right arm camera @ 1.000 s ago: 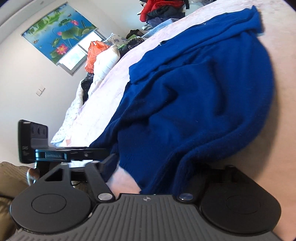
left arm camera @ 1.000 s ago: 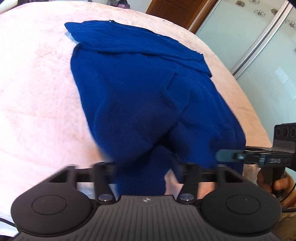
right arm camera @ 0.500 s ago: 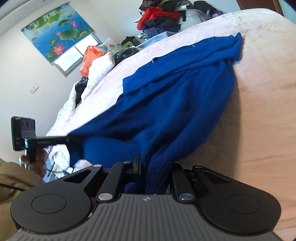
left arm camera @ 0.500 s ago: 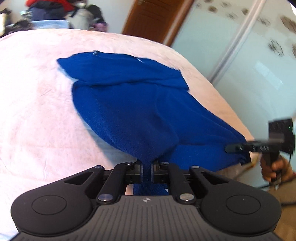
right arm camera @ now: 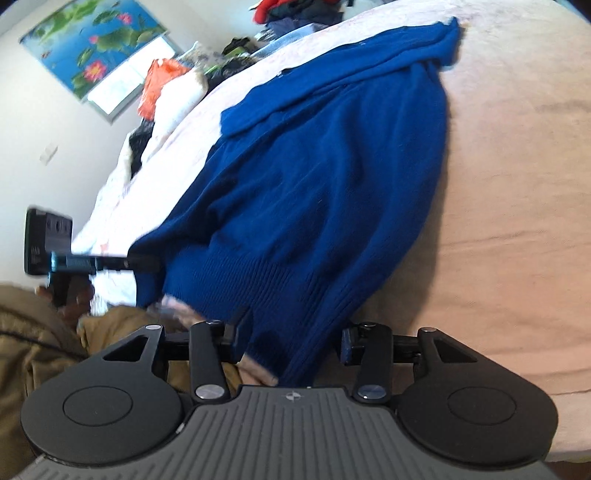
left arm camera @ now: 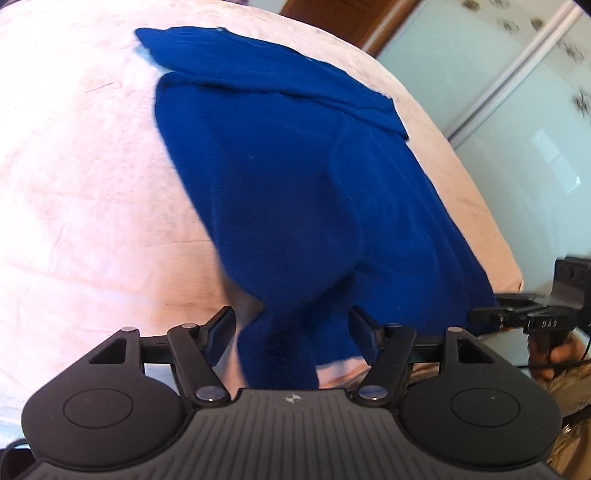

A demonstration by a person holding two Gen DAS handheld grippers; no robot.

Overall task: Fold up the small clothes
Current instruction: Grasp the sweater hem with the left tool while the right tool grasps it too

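Observation:
A dark blue sweater (left arm camera: 295,177) lies spread on the pink bed cover (left arm camera: 92,184), its ribbed hem toward me at the near edge. My left gripper (left arm camera: 291,328) is at the hem's left corner. Its jaws are opening, and the cloth hangs loose between the fingers (left arm camera: 221,326) without being pressed. In the right wrist view the sweater (right arm camera: 332,177) fills the middle. My right gripper (right arm camera: 293,338) is at the hem's other corner; its jaws are also opening, with ribbed cloth between them. Each gripper shows in the other's view: the right gripper (left arm camera: 517,317) and the left gripper (right arm camera: 110,262).
The bed (right arm camera: 517,221) ends just below the grippers. A pile of clothes (right arm camera: 295,11) and an orange bag (right arm camera: 162,81) lie at the far end. Sliding glass doors (left arm camera: 517,110) stand to the right. A person's tan clothing (right arm camera: 37,332) is close on the left.
Half a second ago both grippers were shut on the sweater's hem. Both have since spread their jaws, and the hem sits slack between them.

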